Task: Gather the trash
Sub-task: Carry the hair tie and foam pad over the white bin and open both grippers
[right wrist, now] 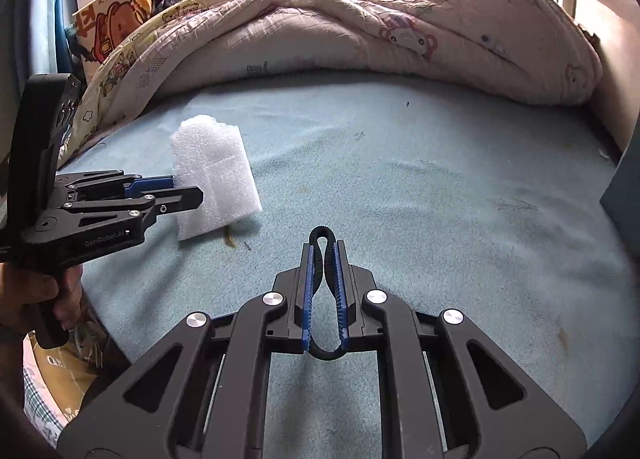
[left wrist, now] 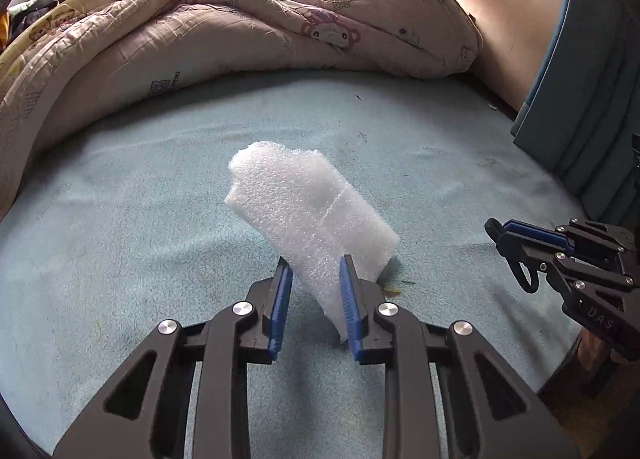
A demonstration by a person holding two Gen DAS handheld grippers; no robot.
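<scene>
The white foam piece [left wrist: 308,211] is off the bed, pinched at its lower end by the left gripper [left wrist: 316,279], whose jaws press its two broad faces. Its long axis runs up and away from the jaws, leaning a little to the left, so most of the sheet stands free above the grip; from the right wrist view the foam piece [right wrist: 214,175] hangs just over the light blue sheet [right wrist: 440,187], its bottom corner close to the fabric.

The right gripper [right wrist: 323,259] sits to the right and nearer the bed's edge, well apart from the foam. Its jaws are nearly together around a black elastic loop [right wrist: 322,239], which bulges out past the fingertips and again behind the pads; it looks like a hair tie.

So both hands appear loaded, and the left one alone governs the foam. Just beneath the foam lies a small yellowish scrap [right wrist: 230,239] on the sheet, with a tiny dark fleck beside it. Behind, a rumpled cartoon-print quilt [left wrist: 240,27] is heaped across the head of the bed. No bin shows in either view.
</scene>
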